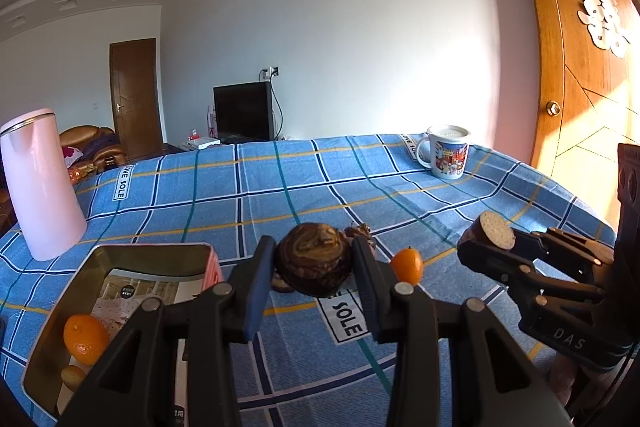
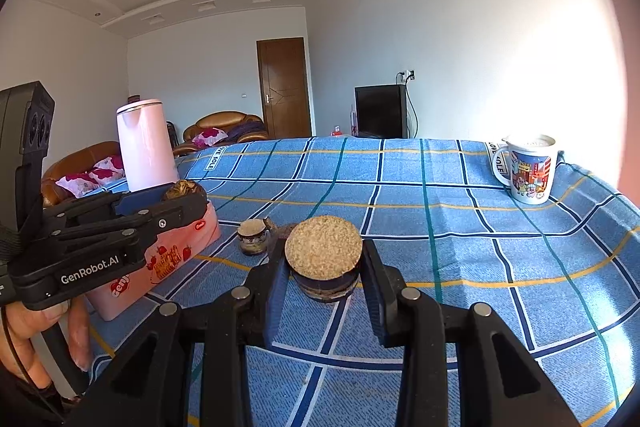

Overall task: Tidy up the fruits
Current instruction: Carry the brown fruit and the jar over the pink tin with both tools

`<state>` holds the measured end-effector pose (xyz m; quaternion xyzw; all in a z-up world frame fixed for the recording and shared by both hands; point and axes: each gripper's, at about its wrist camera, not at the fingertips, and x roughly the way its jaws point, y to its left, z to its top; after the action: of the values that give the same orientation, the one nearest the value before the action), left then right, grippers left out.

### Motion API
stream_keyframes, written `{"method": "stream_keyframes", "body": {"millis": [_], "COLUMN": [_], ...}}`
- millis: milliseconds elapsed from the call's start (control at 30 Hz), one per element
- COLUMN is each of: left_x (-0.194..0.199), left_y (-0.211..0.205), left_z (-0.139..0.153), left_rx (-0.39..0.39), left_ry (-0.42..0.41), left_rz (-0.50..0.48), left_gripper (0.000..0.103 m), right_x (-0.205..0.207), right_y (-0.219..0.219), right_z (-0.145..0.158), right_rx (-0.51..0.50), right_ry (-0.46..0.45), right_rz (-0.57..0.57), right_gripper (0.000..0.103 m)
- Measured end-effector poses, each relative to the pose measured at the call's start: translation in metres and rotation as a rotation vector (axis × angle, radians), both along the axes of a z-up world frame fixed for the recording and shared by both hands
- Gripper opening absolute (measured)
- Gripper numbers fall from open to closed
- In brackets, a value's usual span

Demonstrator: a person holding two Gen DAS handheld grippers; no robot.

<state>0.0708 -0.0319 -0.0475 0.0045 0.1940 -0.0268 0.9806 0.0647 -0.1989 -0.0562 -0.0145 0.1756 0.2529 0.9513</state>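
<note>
My left gripper (image 1: 314,263) is shut on a dark brown wrinkled fruit (image 1: 314,259), held above the blue checked cloth beside the pink tin box (image 1: 152,251). The box holds an orange (image 1: 85,339) and a small yellowish fruit (image 1: 72,377). My right gripper (image 2: 324,267) is shut on a brown cut fruit piece (image 2: 324,247) with a pale grainy cut face; it also shows in the left wrist view (image 1: 494,235). A small kumquat (image 1: 407,265) lies on the cloth. Another cut brown piece (image 2: 252,235) lies near the box (image 2: 168,255).
A pink kettle (image 1: 40,183) stands at the left of the table, behind the box. A printed mug (image 1: 446,151) stands at the far right. The blue cloth (image 1: 280,195) covers the table. A wooden door is at the right.
</note>
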Motion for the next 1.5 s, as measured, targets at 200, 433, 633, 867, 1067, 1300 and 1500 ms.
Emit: {"method": "stream_keyframes", "body": {"millis": [200,433,633,867,1067,1300,1500], "left_x": [-0.005,-0.014,-0.02,-0.025,-0.036,-0.04,-0.04], "left_y": [-0.002,-0.002,-0.003,0.011,0.044,0.082,0.114], "left_z": [0.002,0.004,0.006,0.008,0.016,0.019,0.016], "left_rx": [0.006,0.016,0.028,0.017,-0.014,-0.044,-0.073], "left_ry": [-0.028,-0.068,-0.095,-0.087,-0.094,-0.07,-0.018], "left_rz": [0.003,0.012,0.016,0.031,0.089,0.154,0.199], "left_gripper": [0.041,0.041,0.041,0.041,0.041,0.041,0.041], "right_x": [-0.009,-0.014,-0.014,-0.012,-0.004,-0.005,0.003], "right_y": [-0.001,-0.001,0.0,0.002,0.013,0.045,0.075], "right_z": [0.002,0.003,0.002,0.003,0.012,0.027,0.034], "right_rx": [0.011,0.009,0.0,0.003,0.011,0.022,0.045], "right_ry": [-0.048,-0.081,-0.083,-0.067,-0.027,-0.01,0.051], "right_rz": [0.004,0.012,0.011,0.014,0.037,0.134,0.201], "right_gripper": [0.037,0.037,0.037,0.037,0.037,0.037,0.037]}}
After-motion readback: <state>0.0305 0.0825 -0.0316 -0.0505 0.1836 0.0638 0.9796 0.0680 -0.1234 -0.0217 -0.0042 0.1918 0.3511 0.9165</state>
